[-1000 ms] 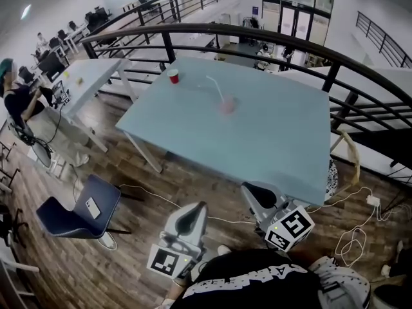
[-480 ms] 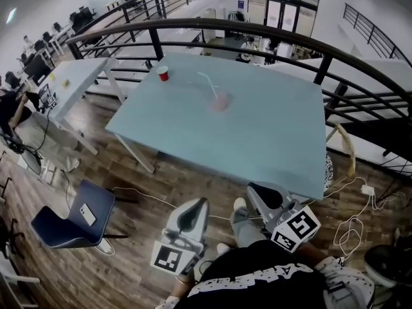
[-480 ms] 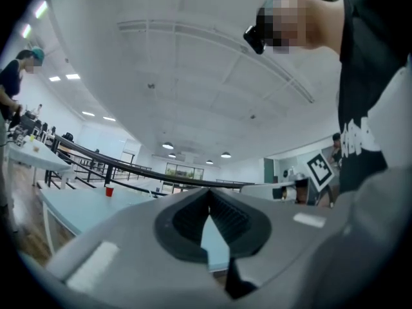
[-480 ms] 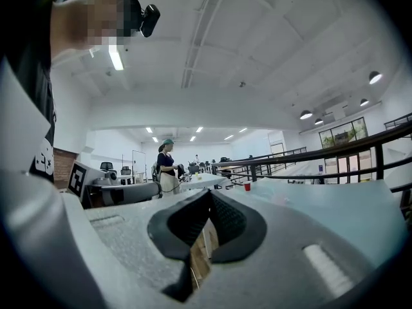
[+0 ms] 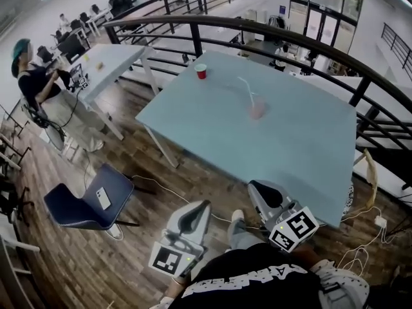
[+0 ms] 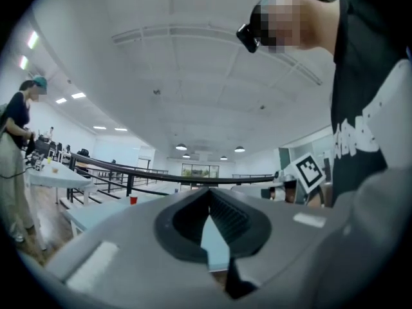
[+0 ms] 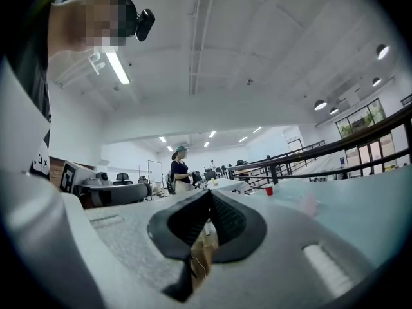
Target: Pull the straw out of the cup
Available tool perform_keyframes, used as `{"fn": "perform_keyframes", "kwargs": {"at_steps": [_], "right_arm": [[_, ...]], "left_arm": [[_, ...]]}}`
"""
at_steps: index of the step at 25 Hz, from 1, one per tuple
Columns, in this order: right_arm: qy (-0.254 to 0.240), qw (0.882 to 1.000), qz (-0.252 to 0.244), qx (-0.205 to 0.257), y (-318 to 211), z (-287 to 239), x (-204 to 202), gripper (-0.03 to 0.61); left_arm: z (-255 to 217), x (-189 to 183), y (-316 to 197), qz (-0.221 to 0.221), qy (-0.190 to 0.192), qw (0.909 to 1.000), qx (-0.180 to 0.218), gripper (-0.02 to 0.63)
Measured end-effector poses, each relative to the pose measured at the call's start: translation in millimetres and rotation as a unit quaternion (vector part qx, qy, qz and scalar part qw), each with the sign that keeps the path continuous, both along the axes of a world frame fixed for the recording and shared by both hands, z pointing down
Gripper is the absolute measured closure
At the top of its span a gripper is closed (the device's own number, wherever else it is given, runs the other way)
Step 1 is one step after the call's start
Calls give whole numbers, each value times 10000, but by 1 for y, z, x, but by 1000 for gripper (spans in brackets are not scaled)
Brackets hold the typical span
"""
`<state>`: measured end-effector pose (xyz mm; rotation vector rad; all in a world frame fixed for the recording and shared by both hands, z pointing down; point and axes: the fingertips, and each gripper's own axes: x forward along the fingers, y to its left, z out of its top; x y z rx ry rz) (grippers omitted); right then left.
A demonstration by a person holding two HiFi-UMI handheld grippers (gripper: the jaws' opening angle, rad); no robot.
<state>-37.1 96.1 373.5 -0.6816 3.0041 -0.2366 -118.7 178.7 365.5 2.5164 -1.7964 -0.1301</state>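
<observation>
— While the head view catches the pink cup mid-tabletop, with the white straw leaning out of it, the right gripper view gives only a pink smudge.
— And the grippers?
— Held low against the person's body (well apart from the cup): left gripper, right gripper, both jaws clenched on nothing.
</observation>
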Motion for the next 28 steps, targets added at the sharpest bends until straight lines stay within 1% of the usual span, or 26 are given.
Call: {"fn": "perform_keyframes", "kwargs": {"at_steps": [2,4,9,16,22,25,28], "right_arm": [[-49,9999,-113,23,-6,-2,-13,578],[-86,9998,-160,36,-14,-4,-20,578],[-74,9999,-96,35,-44,-3,-26,578],[-45,9999,-95,-13,-76,2,-36,578],[-90,10000,-16,-33,-110,6,-33,578],[-86,9999,73,-51,-128,12,-24,578],[-70,9999,112,-88,-144,17,-22,578]], "left_arm": [[0,-11,-5,-125,17,9999,-4,624],[2,-18,-13,-159,38,9999,-42,624],[1,-23,-41,-110,87,9999,-38,624],[4,-42,-75,-205,242,9994,-113,624],[7,-37,-111,-52,190,9997,-156,624],[12,-30,-130,28,235,9996,-165,624],[18,-32,-149,25,260,9995,-191,624]]}}
